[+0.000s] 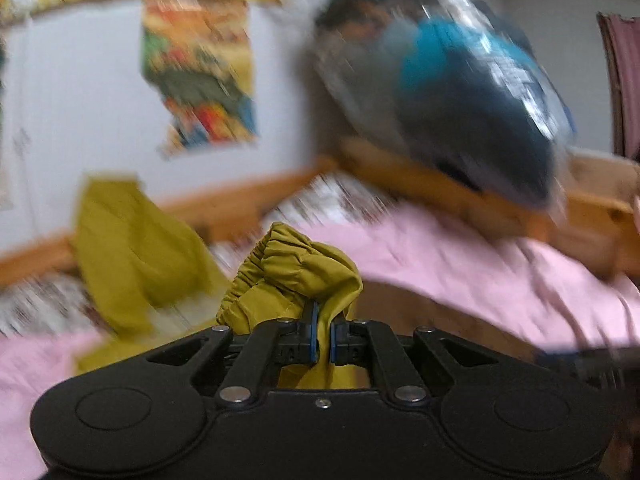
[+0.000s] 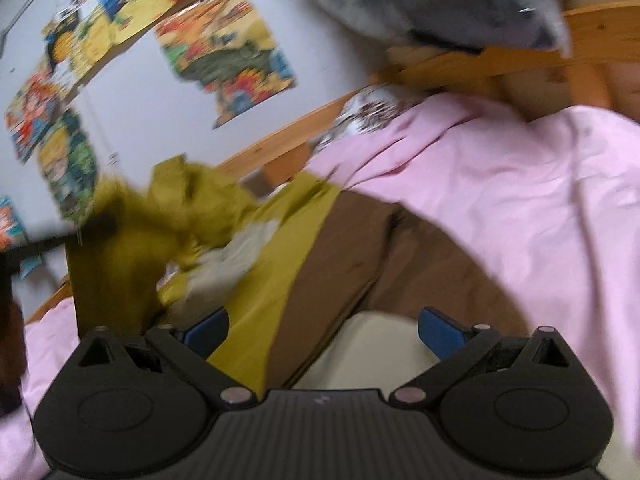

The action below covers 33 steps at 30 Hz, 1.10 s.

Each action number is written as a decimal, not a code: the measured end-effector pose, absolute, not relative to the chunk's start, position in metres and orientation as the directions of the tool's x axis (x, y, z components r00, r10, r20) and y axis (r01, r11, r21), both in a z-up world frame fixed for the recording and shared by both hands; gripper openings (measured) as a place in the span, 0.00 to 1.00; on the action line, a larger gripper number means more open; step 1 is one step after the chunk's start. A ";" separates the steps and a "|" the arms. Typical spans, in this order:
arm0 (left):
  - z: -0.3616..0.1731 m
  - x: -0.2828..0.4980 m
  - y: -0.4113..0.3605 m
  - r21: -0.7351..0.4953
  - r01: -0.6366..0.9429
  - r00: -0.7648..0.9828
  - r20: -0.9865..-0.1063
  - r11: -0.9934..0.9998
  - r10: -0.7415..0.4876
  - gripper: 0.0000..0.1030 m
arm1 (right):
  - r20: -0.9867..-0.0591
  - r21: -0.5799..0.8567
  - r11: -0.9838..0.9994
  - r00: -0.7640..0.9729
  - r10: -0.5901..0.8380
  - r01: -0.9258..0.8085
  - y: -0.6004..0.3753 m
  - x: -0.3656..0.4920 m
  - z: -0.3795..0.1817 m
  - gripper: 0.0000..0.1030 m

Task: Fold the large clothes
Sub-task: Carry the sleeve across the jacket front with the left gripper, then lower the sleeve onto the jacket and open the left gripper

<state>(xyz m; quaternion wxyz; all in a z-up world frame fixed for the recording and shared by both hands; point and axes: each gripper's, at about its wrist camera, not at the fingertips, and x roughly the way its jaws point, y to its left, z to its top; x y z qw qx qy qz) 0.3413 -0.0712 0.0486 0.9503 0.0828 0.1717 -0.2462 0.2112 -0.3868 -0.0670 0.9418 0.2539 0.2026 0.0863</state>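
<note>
A: One garment in hand so far — the mustard-yellow garment (image 1: pixel 288 276). Left claw (image 1: pixel 324 344) pinched tight on a gathered, elasticated edge of it, cloth bunched up between the blue pads.

B: Waistband or cuff?

A: Can't tell; left view is smeared. The rest trails away left and down onto the bed (image 2: pixel 500 184), over the pink sheet.

B: Right side?

A: Right claw (image 2: pixel 324 334) spread wide, nothing between the pads. It hangs over the yellow cloth and a brown garment (image 2: pixel 360 248) lying beside it, with a pale cream piece (image 2: pixel 372 352) right under it.

B: Progress?

A: Early, I'd judge. No tidy fold visible. Yellow piece is half lifted, half crumpled, a heap at left and one flat strip running toward the wooden bed frame (image 2: pixel 280 140). Spreading flat, then folding, all still ahead.

B: Long axis?

A: From the right view, the flat strip runs from near the right claw up and away toward the frame and wall, slightly rightward. Gripped end is raised off the bed at left. Which end is top, I can't say.
</note>
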 end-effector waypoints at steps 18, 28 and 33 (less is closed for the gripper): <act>-0.001 0.304 -0.067 -0.023 0.680 0.606 -0.544 0.733 -0.580 0.71 | -0.356 0.531 0.846 0.893 0.274 -0.049 -0.393 0.219 -0.080 1.00; 0.009 0.342 0.008 0.116 0.214 0.827 -0.550 0.970 -0.117 0.89 | -0.276 0.493 0.833 0.862 0.425 -0.253 -0.366 0.210 -0.074 1.00; -0.019 0.397 0.060 0.117 -0.073 0.792 -0.596 0.990 0.128 0.89 | -0.293 0.372 0.881 0.864 0.409 -0.291 -0.335 0.205 -0.070 1.00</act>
